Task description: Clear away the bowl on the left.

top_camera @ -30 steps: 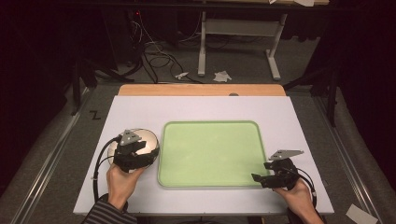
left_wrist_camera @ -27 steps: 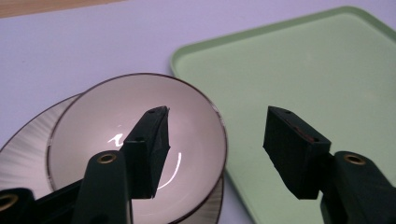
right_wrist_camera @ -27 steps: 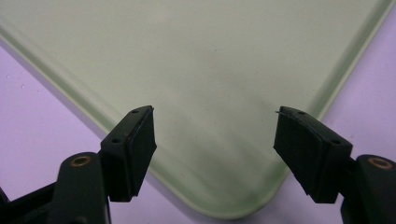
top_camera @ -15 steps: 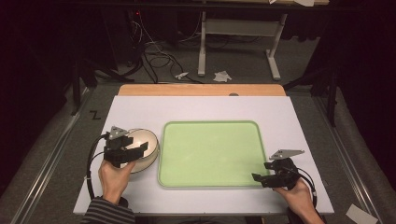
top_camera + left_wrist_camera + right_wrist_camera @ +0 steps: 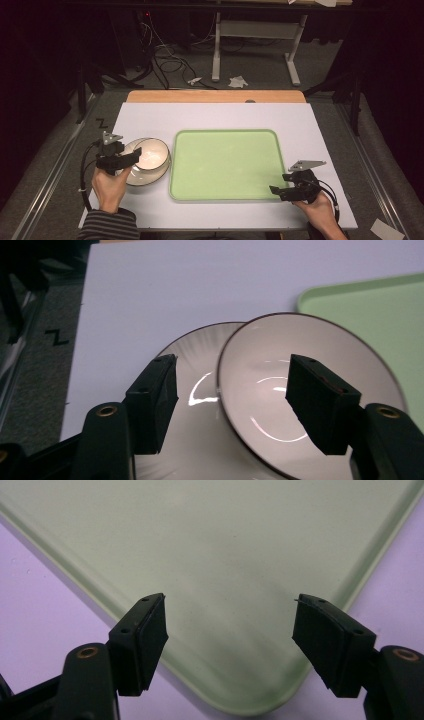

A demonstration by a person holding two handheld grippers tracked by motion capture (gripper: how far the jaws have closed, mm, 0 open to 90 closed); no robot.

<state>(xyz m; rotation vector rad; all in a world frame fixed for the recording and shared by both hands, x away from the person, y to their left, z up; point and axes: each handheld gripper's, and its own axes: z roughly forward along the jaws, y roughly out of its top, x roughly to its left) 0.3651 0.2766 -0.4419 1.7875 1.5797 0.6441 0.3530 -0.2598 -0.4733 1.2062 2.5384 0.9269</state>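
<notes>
Across the middle of the high view lies a white rectangular table top [image 5: 220,117], with a strip of bare wood along its far edge. At its centre sits the largest thing on it, a pale green rectangular plastic tray with rounded corners [image 5: 225,162], flat and bare inside. Just left of the tray, touching or nearly touching its left rim, stands a white ceramic saucer with a thin dark rim [image 5: 145,177], and on it rests a white ceramic bowl with the same dark edge [image 5: 150,155], set off-centre toward the tray side of the saucer. In the left gripper view the bowl [image 5: 310,395] overlaps the saucer [image 5: 195,390] and reaches close to the tray's corner [image 5: 370,305].

At the near left, the left gripper [image 5: 131,157] is held over the near-left part of the crockery; its jaws have just been opening and now stand wide, the bowl's left rim between them, the pads pressing nothing.

At the near right, the right gripper [image 5: 280,184] hovers at the tray's near-right corner [image 5: 240,580], jaws spread wide and holding nothing.
</notes>
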